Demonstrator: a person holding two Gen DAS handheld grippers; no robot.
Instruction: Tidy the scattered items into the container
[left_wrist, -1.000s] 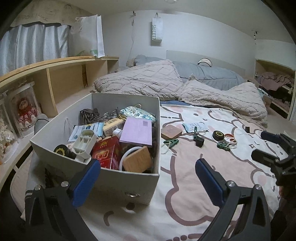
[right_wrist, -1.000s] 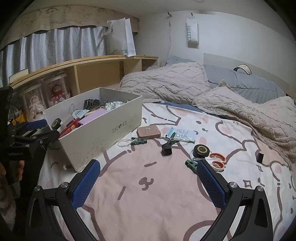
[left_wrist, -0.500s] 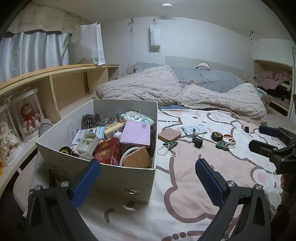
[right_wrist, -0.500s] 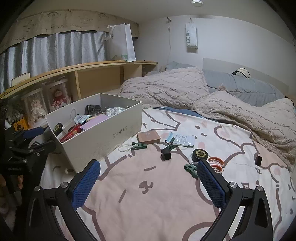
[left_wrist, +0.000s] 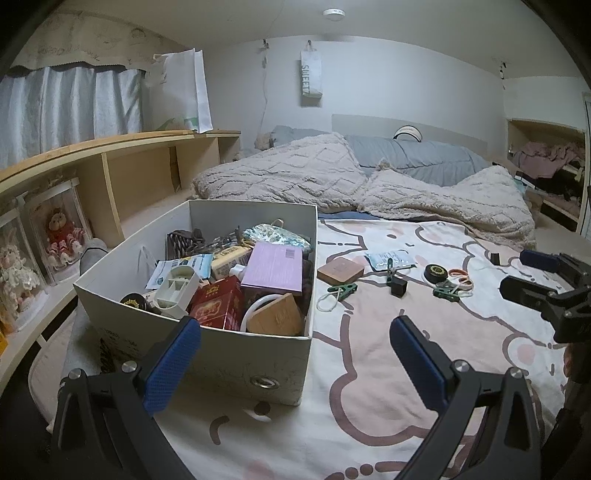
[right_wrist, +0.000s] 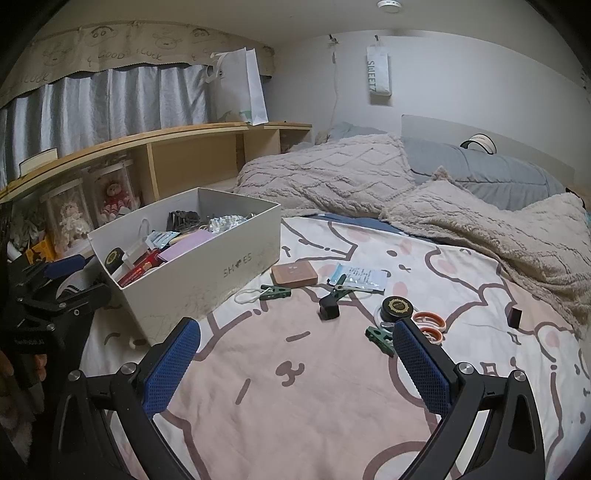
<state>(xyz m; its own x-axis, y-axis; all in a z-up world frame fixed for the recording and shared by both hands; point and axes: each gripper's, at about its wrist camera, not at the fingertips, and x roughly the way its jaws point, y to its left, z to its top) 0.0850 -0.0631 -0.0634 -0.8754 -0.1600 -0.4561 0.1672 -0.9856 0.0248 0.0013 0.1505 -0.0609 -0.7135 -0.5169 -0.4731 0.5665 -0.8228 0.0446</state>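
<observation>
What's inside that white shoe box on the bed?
The white shoe box holds a lilac flat box, a red carton, a wooden block and a white plastic tray. Anything underneath is hidden.

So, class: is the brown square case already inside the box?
No, the case lies on the bedspread beside the box, not in it.

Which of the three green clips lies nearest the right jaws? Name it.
The green clip beside the orange rings, just left of the right blue pad. The others lie farther off, near the box.
</observation>
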